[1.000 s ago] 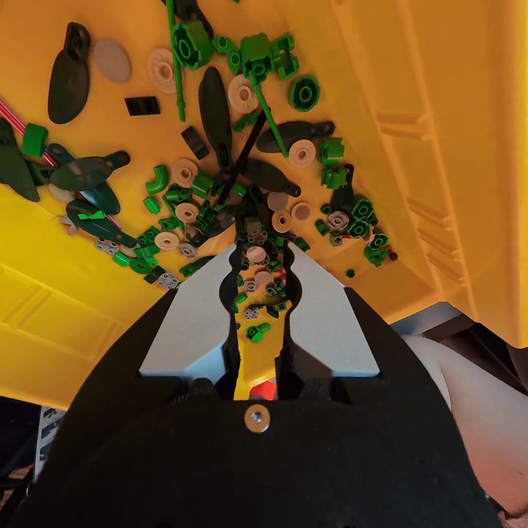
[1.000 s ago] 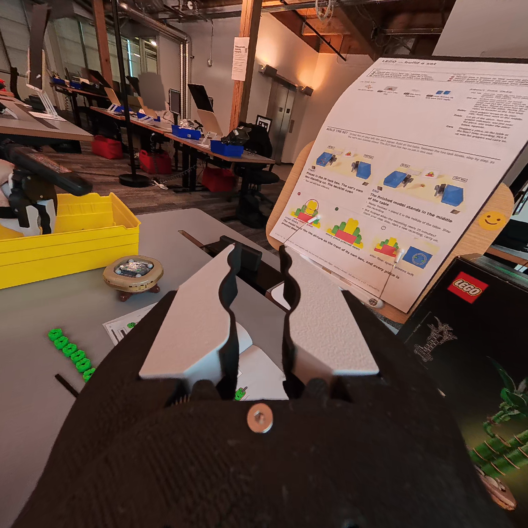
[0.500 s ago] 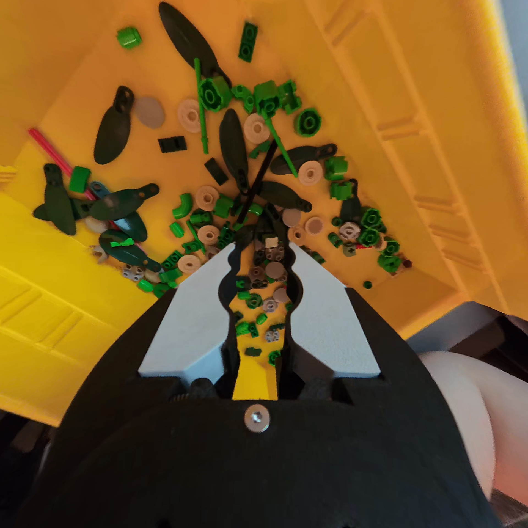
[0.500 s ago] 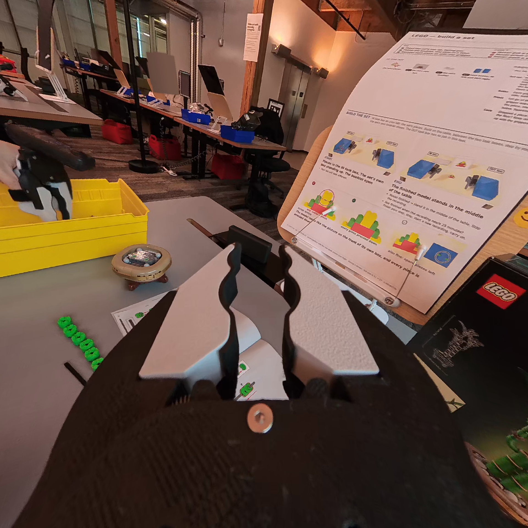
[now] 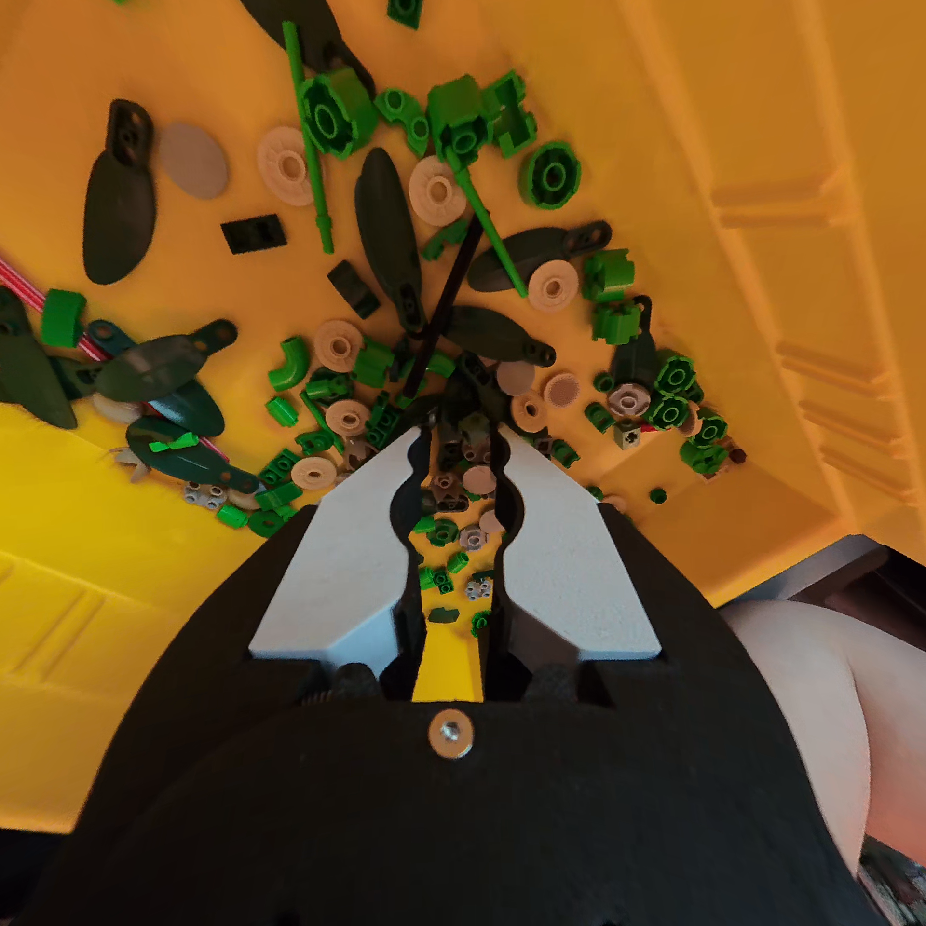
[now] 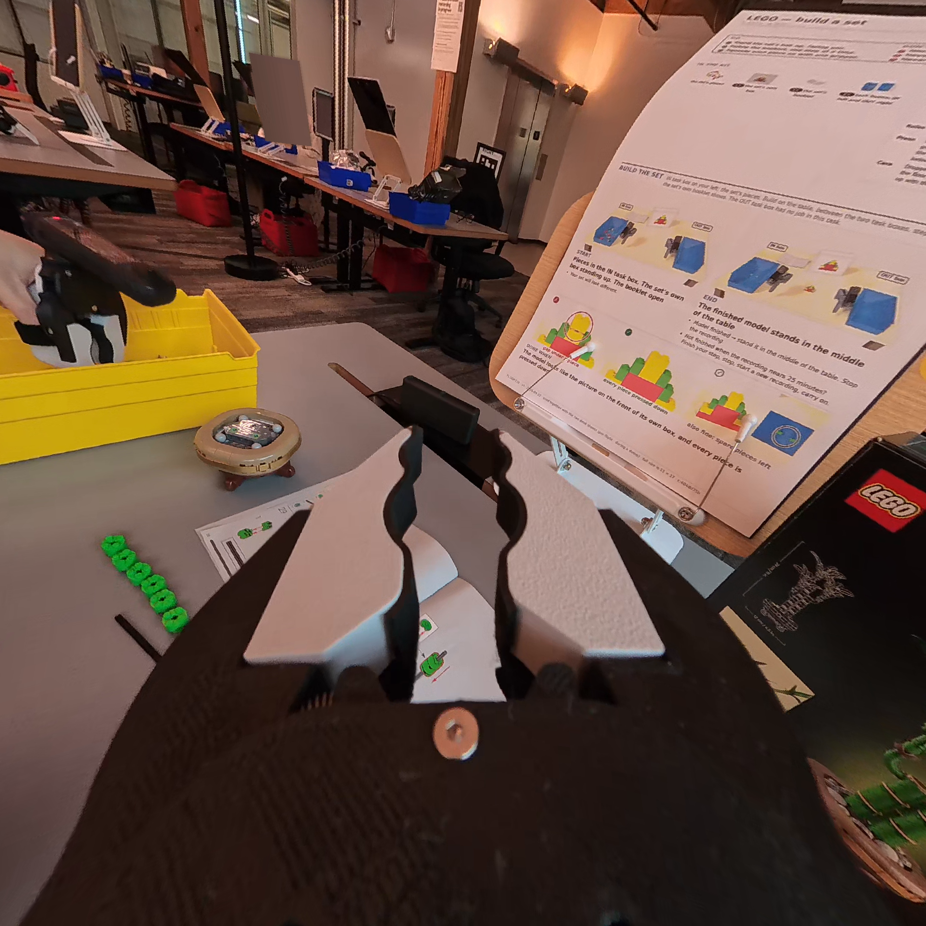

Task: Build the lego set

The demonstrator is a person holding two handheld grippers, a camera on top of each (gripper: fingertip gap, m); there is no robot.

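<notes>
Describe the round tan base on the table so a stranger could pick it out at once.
Start at the yellow bin on the grey table. Just in front of its right corner stands the round tan base, on small brown feet. Unlike the row of green pieces nearer the camera, it is a single tan disc with a grey studded centre.

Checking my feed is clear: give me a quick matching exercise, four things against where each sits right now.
Things:
1. left gripper
2. row of green round pieces
3. tan round base
4. open booklet

Places:
A. below the right gripper
B. table, beside the yellow bin
C. inside the bin
D. table, beside a black rod

Pairs: 1-C, 2-D, 3-B, 4-A
</notes>
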